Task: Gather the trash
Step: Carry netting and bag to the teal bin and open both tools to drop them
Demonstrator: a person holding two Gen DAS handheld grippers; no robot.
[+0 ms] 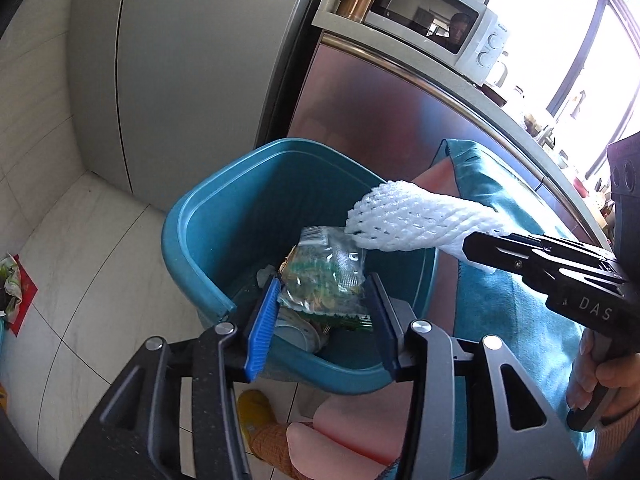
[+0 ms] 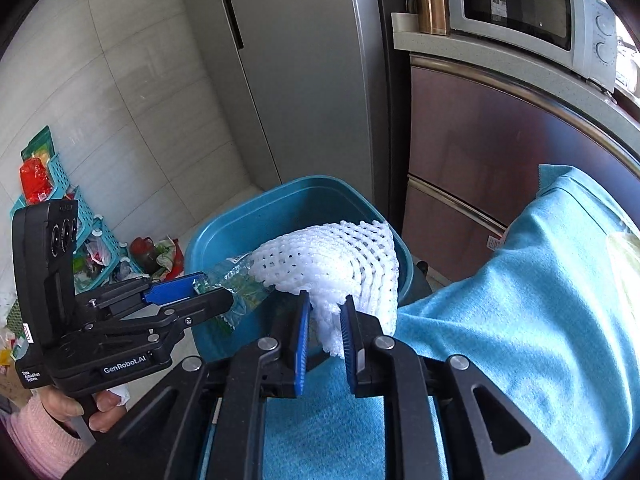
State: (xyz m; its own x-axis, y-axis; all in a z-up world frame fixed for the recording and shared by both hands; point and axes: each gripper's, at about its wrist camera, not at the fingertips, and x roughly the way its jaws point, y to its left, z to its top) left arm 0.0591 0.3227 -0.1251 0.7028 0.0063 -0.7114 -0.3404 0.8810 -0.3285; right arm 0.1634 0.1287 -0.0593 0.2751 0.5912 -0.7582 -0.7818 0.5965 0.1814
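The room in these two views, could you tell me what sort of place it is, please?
Most likely a home kitchen: a white microwave sits on a counter, a tall fridge stands beside it, and a blue trash bin sits on the tiled floor.

Both grippers: black frames w/ cut-out links, silver pivot screws, ribbed blue finger pads (image 1: 262, 320). Left gripper (image 2: 208, 292) marked "GenRobot.AI" — camera block on top w/ round lenses. Right gripper (image 1: 480, 246) reads "DAS". Pink knit sleeve (image 2: 38, 432), yellow slipper (image 1: 256, 410).
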